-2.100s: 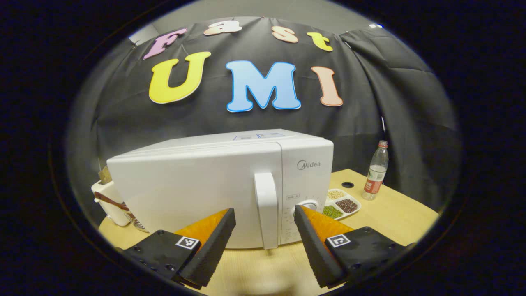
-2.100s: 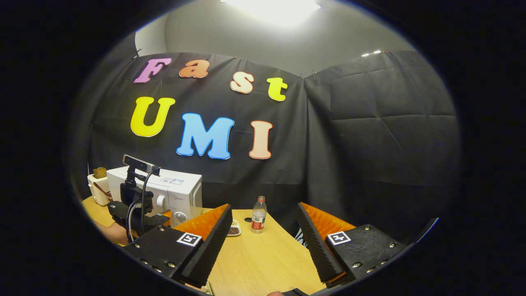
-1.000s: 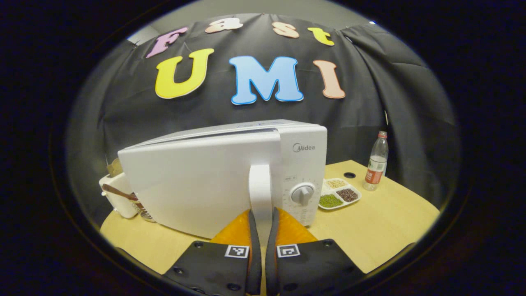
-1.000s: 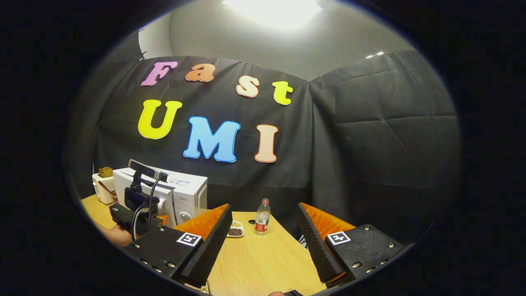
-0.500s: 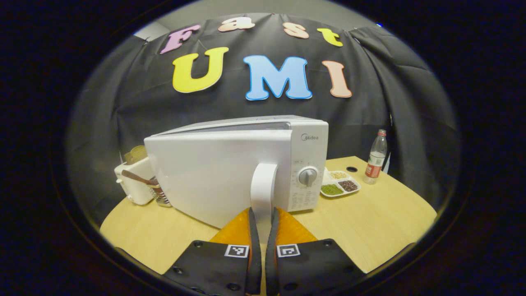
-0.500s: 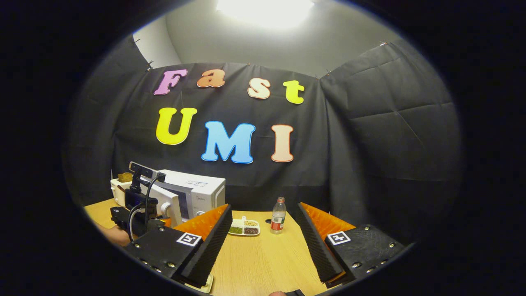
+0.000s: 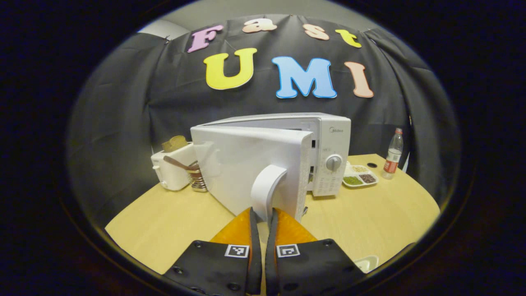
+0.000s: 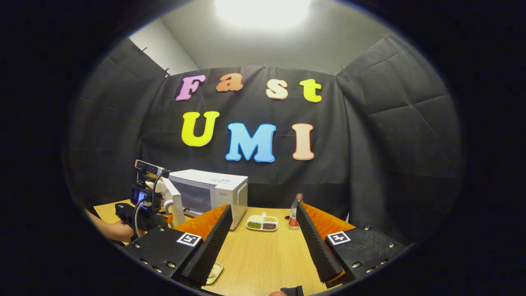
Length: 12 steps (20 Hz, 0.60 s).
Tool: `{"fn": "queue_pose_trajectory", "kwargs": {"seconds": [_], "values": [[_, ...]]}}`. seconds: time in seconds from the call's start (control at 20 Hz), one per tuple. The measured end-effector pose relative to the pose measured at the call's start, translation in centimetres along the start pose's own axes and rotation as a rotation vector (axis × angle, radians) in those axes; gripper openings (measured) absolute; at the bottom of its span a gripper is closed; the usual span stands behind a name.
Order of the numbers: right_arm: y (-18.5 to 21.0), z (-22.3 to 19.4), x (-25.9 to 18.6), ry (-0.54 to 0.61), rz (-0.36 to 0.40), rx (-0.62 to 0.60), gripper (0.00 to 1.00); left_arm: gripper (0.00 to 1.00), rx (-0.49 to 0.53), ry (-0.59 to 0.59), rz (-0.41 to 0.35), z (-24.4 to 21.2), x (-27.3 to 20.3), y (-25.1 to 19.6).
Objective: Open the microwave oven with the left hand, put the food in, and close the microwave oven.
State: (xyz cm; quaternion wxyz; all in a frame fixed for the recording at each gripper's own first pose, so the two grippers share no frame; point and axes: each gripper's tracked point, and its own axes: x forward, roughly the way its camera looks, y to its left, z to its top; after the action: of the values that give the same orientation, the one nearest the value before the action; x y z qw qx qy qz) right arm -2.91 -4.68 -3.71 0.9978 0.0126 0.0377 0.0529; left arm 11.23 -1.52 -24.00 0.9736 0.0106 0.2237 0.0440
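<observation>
Microwave door (image 7: 254, 164), part-open.
Left gripper (image 7: 261, 213) clamped on door handle (image 7: 265, 189), 12 o'clock, to swing it; right gripper (image 8: 263, 230) apart, waiting.

A recording booth: black cloth wall (image 8: 382, 135), wooden table (image 8: 263, 255).

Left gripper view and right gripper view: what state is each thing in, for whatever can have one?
Microwave door: swung partly open.
Door handle: clamped between the left tool's fingers.
Left tool: shut on the door handle.
Right tool: open, empty, above the table.
Water bottle: upright, capped.
Divided dish: holds green, dark and pale grains, one to a compartment.
</observation>
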Motion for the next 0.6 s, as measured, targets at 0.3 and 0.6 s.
{"fn": "queue_pose_trajectory", "kwargs": {"seconds": [0.3,0.6], "values": [[3.1,0.5,0.6,-0.007,0.052,-0.005,0.95,0.11,-0.012,0.006,0.024,-1.2,-2.2,4.1],[8.1,1.0,1.0,-0.002,0.079,-0.011,0.95,0.1,-0.011,0.012,-0.002,-2.3,-4.0,8.9]]}}
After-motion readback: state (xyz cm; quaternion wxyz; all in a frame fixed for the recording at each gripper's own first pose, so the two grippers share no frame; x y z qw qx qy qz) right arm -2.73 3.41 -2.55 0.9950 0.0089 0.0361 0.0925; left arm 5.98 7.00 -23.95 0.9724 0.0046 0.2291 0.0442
